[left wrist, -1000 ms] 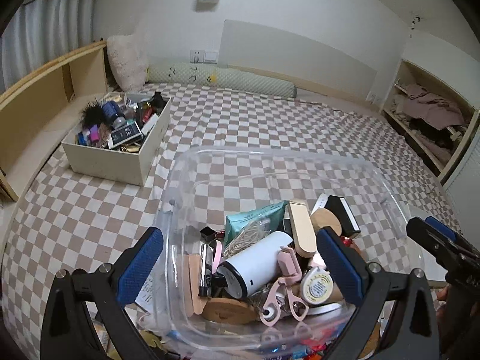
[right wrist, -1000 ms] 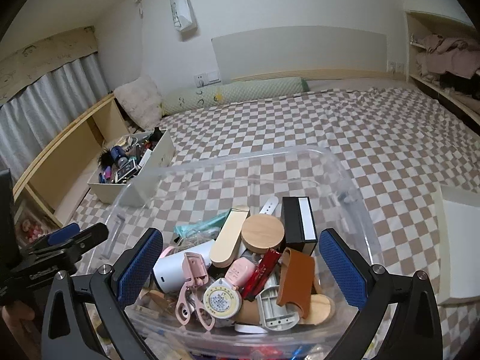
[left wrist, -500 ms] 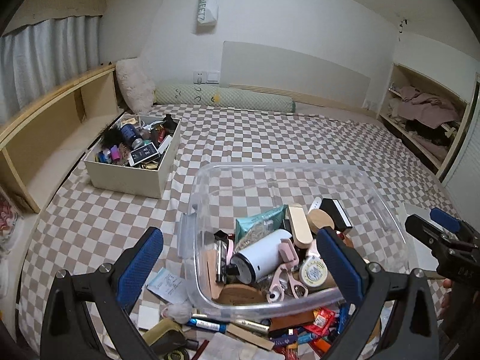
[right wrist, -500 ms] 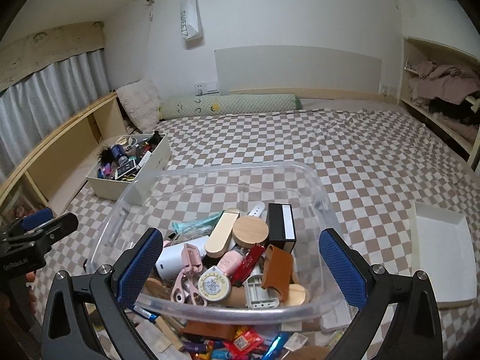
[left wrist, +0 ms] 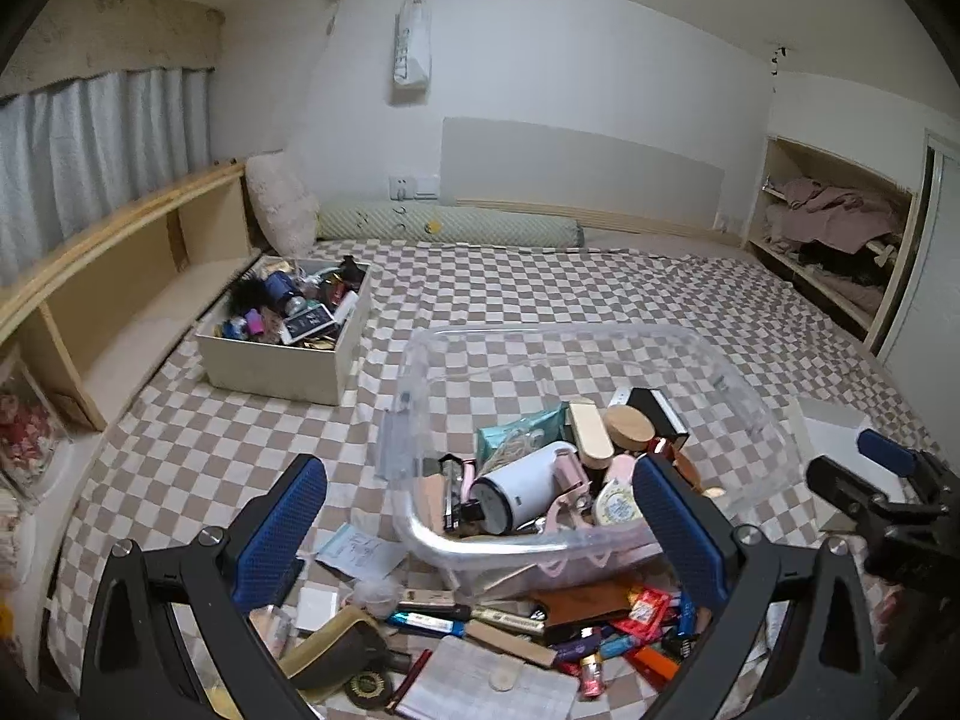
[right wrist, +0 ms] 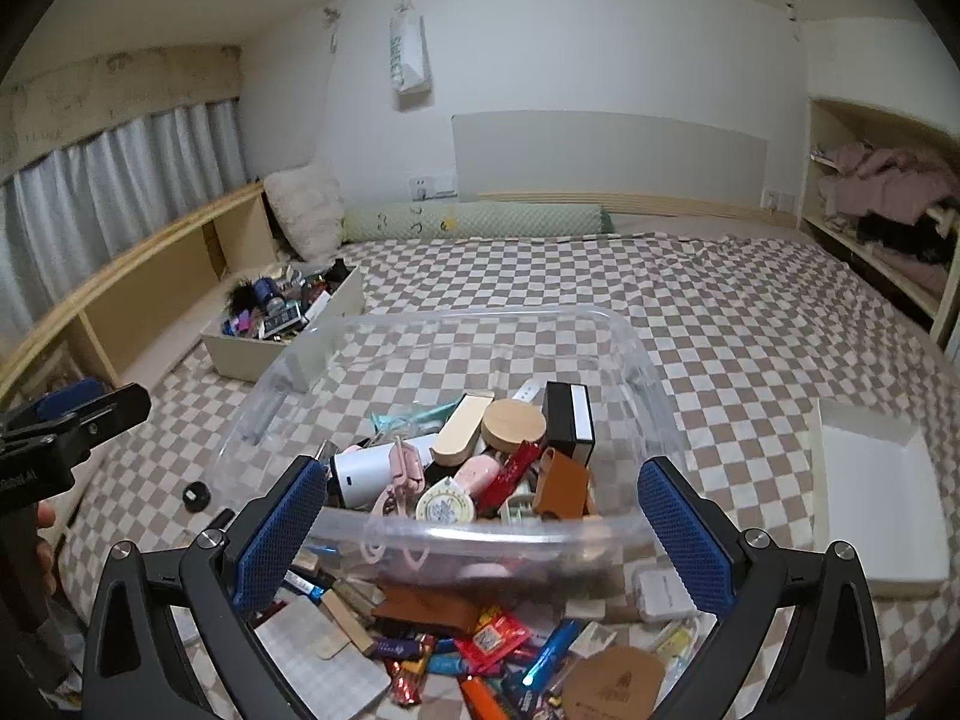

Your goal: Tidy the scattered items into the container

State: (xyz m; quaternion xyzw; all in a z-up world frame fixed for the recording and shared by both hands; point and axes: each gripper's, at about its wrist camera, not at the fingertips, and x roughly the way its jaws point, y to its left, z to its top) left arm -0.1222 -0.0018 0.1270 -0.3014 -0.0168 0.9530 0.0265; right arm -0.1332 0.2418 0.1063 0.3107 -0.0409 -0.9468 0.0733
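A clear plastic container [left wrist: 738, 387] [right wrist: 636, 360] sits on the checkered bed, partly filled with small items such as a white cylinder [left wrist: 522, 489], a round wooden lid [right wrist: 513, 423] and a black box [right wrist: 567, 420]. Several scattered items lie on the bed in front of it: snack packets [right wrist: 492, 639], a brown leather pouch [left wrist: 591, 600], pens, a notepad [left wrist: 489, 684]. My left gripper [left wrist: 480, 531] is open and empty above this pile. My right gripper [right wrist: 483, 534] is open and empty too, to the right of the left one.
A white cardboard box [left wrist: 282, 354] full of items stands at the back left beside a wooden shelf [left wrist: 114, 282]. A flat white lid [right wrist: 876, 510] lies on the bed at the right. A small black round object [right wrist: 195, 495] lies left of the container.
Both grippers have pulled back and up from the container. The pile of scattered items in front of it has come into view. Both stay open.
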